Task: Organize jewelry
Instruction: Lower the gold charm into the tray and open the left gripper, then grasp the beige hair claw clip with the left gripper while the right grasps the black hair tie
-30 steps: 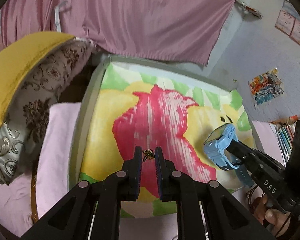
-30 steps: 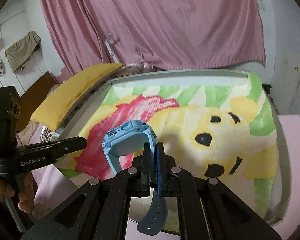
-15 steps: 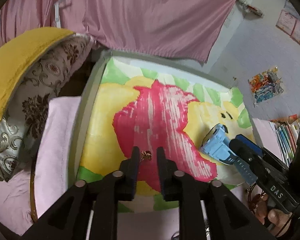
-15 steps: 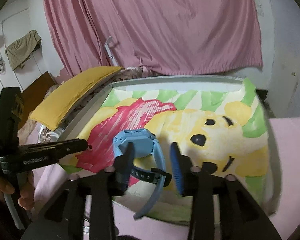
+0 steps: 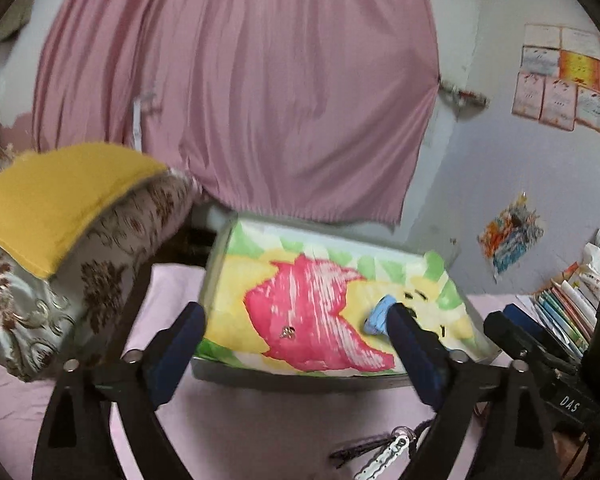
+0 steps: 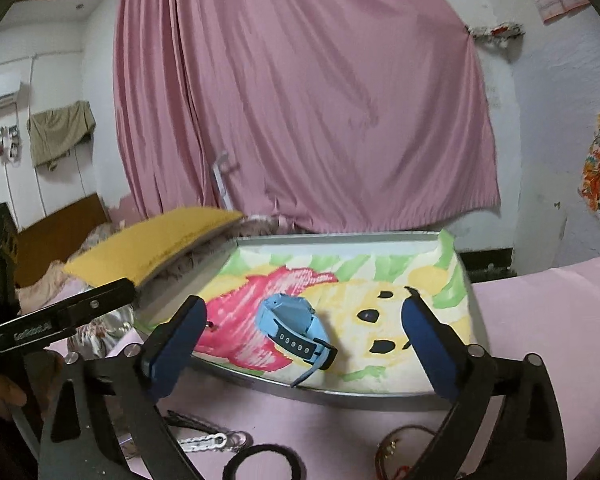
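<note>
A metal tray (image 5: 268,378) lined with a cartoon bear picture lies on the pink bedding. On its red patch rests a small gold ring-like piece (image 5: 288,333). A light blue watch (image 6: 296,328) lies on the tray, partly hidden in the left wrist view (image 5: 378,316). My left gripper (image 5: 295,309) hangs back from the tray's near edge, its jaws opening wide with nothing between them. My right gripper (image 6: 304,302) is also opening, drawn back from the watch and not touching it. One left finger (image 6: 100,300) shows at the left.
A yellow cushion (image 5: 60,196) on a patterned pillow (image 5: 100,264) lies left of the tray. A pink curtain (image 6: 300,100) hangs behind. On the bedding near me lie a white chain (image 6: 204,440), a black band (image 6: 260,460) and a bangle (image 6: 396,444). Books (image 5: 560,312) stand at right.
The left gripper let go of the small gold piece and the right one let go of the watch; both now lie on the tray. Both grippers opened wide and drew back and up.
</note>
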The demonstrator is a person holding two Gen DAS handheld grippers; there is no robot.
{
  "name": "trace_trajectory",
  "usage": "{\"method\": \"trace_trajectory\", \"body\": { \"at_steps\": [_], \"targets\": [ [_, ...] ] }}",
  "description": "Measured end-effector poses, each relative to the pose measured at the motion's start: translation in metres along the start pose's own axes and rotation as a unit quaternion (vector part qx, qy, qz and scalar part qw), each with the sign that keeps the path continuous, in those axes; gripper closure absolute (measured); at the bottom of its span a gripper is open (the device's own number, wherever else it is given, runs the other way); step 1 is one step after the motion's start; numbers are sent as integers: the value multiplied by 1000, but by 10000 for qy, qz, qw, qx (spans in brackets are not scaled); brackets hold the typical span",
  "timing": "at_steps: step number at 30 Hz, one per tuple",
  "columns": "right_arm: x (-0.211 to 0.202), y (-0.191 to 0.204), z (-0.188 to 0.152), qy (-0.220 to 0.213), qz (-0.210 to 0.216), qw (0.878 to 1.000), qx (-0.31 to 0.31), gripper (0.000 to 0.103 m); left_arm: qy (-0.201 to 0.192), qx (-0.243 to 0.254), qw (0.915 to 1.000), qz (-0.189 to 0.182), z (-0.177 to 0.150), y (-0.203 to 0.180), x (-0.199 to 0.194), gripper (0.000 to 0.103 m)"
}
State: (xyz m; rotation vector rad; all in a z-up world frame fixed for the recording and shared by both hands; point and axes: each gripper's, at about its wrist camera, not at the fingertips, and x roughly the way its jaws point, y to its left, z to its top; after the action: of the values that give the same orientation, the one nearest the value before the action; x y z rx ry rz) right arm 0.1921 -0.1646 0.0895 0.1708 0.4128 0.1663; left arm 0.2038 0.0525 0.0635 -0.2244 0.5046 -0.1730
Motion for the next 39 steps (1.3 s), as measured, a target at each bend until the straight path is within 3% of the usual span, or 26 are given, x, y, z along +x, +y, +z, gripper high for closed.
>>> {"method": "trace_trajectory", "body": {
  "at_steps": [5, 16, 20, 30, 32, 34, 37, 39],
  "targets": [
    [-19, 1, -9, -18, -62, 9998, -165, 2, -277, 110, 9995, 54, -12, -3, -27, 1],
    [-64, 12, -30, -141, -167, 9967, -778, 2, -270, 359, 9989, 142, -51, -11, -63, 1],
    [-63, 11, -35, 222, -32, 9958, -884, 2, -70, 405, 9991, 126, -62, -11, -66, 1],
    [-30, -5, -47, 1436, 280, 9873, -620, 3, 961, 156, 9952, -36, -81, 4, -48, 1],
    [-24, -4, -50, 1578, 342, 9842, -725, 12, 1065, 118, 9942, -63, -83, 5, -44, 1],
    [-17, -1, -51, 1727, 412, 9812, -758, 32, 1179, 80, 9929, -124, -86, 5, -41, 1],
    [-5, -2, -56, 2037, 544, 9749, -721, 52, 1313, 116, 9911, -193, -89, 1, -37, 1],
    [2, -2, -59, 2209, 612, 9708, -713, 60, 1380, 171, 9901, -216, -90, -2, -35, 3]
  ]
}}
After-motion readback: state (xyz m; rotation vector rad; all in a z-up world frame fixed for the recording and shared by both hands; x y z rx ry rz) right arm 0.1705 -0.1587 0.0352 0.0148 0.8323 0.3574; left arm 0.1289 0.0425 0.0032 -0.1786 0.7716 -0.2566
